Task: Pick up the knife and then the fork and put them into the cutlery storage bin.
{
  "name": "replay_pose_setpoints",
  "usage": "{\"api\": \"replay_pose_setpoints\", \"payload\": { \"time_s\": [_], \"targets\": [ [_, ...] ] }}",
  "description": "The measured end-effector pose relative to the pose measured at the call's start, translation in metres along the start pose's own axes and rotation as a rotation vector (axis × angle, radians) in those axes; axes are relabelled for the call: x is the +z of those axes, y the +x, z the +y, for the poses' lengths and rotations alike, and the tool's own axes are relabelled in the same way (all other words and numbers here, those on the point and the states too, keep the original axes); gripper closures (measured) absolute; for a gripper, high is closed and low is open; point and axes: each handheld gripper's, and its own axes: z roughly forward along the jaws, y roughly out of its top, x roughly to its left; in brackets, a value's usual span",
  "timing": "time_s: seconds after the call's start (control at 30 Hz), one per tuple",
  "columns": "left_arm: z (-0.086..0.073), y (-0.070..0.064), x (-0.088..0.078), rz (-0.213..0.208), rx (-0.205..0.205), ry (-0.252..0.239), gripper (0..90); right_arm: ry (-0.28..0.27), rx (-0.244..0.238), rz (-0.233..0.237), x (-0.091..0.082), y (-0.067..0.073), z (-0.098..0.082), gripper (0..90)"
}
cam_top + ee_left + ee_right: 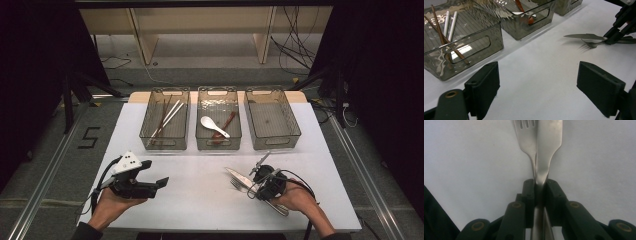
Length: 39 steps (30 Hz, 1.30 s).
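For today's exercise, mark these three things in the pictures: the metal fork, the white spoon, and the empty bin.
metal fork [524,135]: right gripper view, on the base of its tines.
white spoon [207,121]: high view, on its bowl, in the middle bin.
empty bin [272,140]: high view, on its near wall.

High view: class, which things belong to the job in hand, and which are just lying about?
In hand:
right gripper, shut on the knife and fork
empty right bin, probably their place

Lying about:
chopsticks
white spoon
brown spoon
left gripper, open
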Motion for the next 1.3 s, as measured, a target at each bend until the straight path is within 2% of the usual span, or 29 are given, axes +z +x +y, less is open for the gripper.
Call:
{"api": "replay_pose_setpoints", "payload": {
  "time_s": [0.33,0.5,0.8,1.0,1.3],
  "targets": [
    [0.000,0.000,0.000,0.000,-0.001,-0.001,17.7,-0.014,0.022,0.025,-0.002,-0.004,-0.001,80.6],
    [0.000,0.000,0.000,0.000,-0.001,0.000,17.7,-0.039,0.032,0.017,-0.008,-0.007,-0.002,80.7],
    [0.000,0.001,-0.001,0.002,0.000,-0.001,17.7,-0.100,0.049,0.007,-0.024,-0.011,-0.004,80.7],
    [0.000,0.001,-0.001,0.006,-0.004,-0.007,17.7,-0.144,0.070,-0.001,-0.039,-0.018,-0.005,80.7],
    [0.000,0.001,-0.001,0.011,-0.013,-0.010,17.7,-0.176,0.094,-0.011,-0.054,-0.028,-0.006,80.8]
  ]
}}
